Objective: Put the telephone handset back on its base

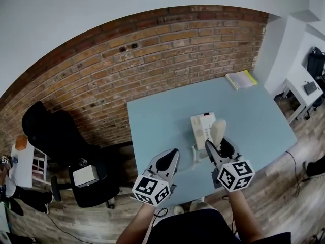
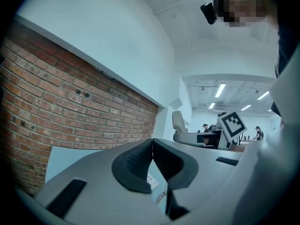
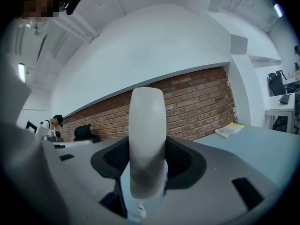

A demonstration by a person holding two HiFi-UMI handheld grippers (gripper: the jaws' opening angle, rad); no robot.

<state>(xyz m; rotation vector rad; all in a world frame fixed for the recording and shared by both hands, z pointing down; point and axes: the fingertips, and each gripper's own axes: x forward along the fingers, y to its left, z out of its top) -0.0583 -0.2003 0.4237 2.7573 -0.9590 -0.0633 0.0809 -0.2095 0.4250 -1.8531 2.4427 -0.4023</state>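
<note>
A cream telephone base [image 1: 201, 128] lies on the light blue table [image 1: 162, 121], its coiled cord [image 1: 194, 156] trailing toward me. My right gripper [image 1: 219, 142] is shut on the cream handset [image 1: 218, 131], which stands upright just right of the base; in the right gripper view the handset [image 3: 147, 144] rises between the dark pads [image 3: 180, 161]. My left gripper [image 1: 172, 156] hovers at the table's near edge, left of the base, with its jaws closed and nothing held. In the left gripper view its pads [image 2: 140, 161] meet at the tips, and the cord [image 2: 161, 197] shows below.
A yellow-edged book [image 1: 241, 79] lies at the table's far right corner. A brick wall [image 1: 152, 50] runs behind the table. A black office chair [image 1: 61, 136] with a white box [image 1: 85, 175] stands to the left. A white desk [image 1: 304, 90] is at the far right.
</note>
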